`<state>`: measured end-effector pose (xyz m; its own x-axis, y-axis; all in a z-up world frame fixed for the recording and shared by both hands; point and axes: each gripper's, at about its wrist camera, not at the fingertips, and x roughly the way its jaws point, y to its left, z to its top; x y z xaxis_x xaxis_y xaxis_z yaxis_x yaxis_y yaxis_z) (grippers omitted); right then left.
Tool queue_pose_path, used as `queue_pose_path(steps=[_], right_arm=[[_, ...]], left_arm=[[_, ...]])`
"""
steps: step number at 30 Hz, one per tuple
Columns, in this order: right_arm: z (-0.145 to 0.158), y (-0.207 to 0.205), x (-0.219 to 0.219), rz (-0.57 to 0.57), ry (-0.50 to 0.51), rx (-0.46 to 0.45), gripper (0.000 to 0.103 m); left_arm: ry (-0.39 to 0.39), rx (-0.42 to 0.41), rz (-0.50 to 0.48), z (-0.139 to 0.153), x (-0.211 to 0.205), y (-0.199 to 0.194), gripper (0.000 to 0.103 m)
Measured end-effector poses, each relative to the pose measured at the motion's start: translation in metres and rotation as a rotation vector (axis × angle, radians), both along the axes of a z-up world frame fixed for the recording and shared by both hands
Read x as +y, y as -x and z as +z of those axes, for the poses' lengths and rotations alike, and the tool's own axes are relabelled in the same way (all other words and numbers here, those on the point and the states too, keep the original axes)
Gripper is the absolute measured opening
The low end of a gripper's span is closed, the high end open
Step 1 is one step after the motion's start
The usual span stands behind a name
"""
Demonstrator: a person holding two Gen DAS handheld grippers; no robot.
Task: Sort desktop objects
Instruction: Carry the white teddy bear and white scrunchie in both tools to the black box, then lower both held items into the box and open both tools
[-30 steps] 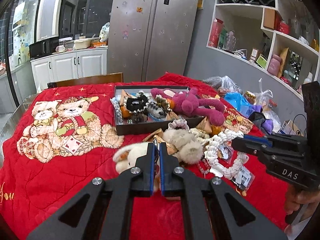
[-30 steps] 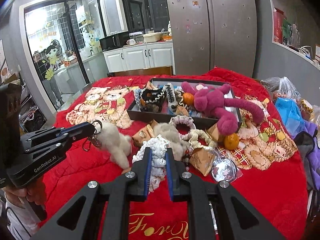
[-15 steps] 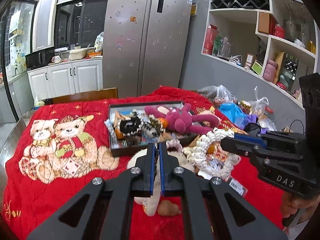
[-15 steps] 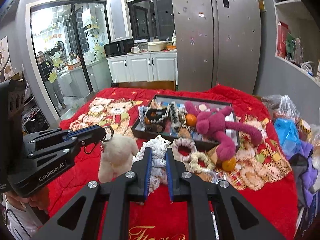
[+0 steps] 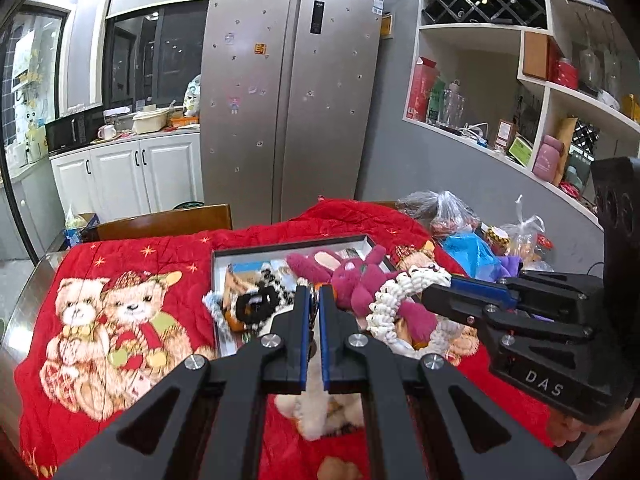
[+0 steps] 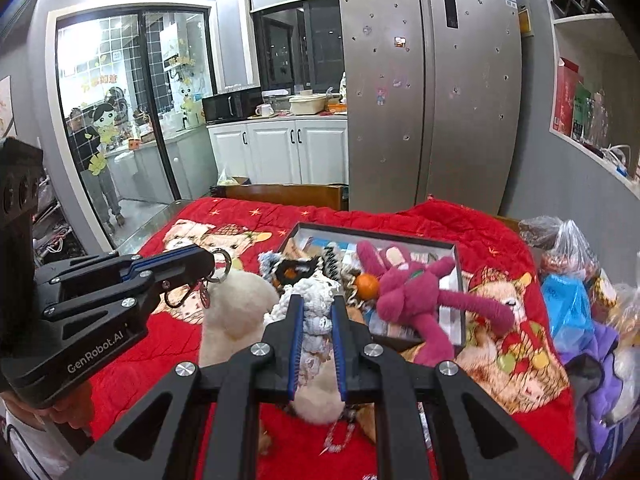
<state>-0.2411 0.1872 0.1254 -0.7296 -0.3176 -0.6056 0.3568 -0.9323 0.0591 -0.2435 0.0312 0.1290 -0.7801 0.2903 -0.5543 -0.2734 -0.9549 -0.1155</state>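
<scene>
My left tongs [image 5: 314, 300] are pinched nearly together on the metal ring [image 6: 219, 266] of a keychain, and the cream plush [image 6: 236, 308] hangs limp below them, its long axis straight down, clear of the red cloth [image 5: 160, 256] on the tabletop. My right tongs [image 6: 316, 312] are clamped on a white crochet loop [image 5: 394, 300], which droops from the tips in the same way, with more of it trailing under the tongs.

Both loads are lifted and the two tongs sit side by side, just beside each other, near the front edge of the tabletop. Ahead of them, toward the far edge, lies the black tray [image 6: 400, 236], already crowded: a magenta plush [image 6: 412, 284] sprawls over its right rim, an orange [image 6: 367, 285] sits beside it, and dark scrunchies fill the left part.

The tray lies straight ahead of both tongs. I judge the right tongs a touch nearer its front rim, so the loop likely goes in first, the plush after.
</scene>
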Motion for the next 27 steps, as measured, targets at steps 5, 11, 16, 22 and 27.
queue_pose_path(steps=[5, 11, 16, 22, 27], right_arm=[[0.0, 0.034, 0.001, -0.012, -0.019, -0.009, 0.014], [-0.009, 0.088, 0.002, -0.02, -0.036, -0.03, 0.014], [-0.027, 0.136, 0.007, -0.033, -0.046, -0.066, 0.014], [-0.052, 0.175, 0.01, -0.052, -0.064, -0.106, 0.014], [-0.067, 0.192, 0.014, -0.081, -0.092, -0.121, 0.014]], left_arm=[[0.017, 0.001, 0.003, 0.0, 0.003, 0.041, 0.004], [0.012, -0.017, 0.008, -0.011, 0.005, 0.102, 0.004], [0.019, -0.044, 0.014, -0.031, 0.011, 0.147, 0.004], [0.023, -0.06, 0.017, -0.055, 0.015, 0.172, 0.004], [0.041, -0.057, 0.021, -0.067, 0.016, 0.175, 0.005]])
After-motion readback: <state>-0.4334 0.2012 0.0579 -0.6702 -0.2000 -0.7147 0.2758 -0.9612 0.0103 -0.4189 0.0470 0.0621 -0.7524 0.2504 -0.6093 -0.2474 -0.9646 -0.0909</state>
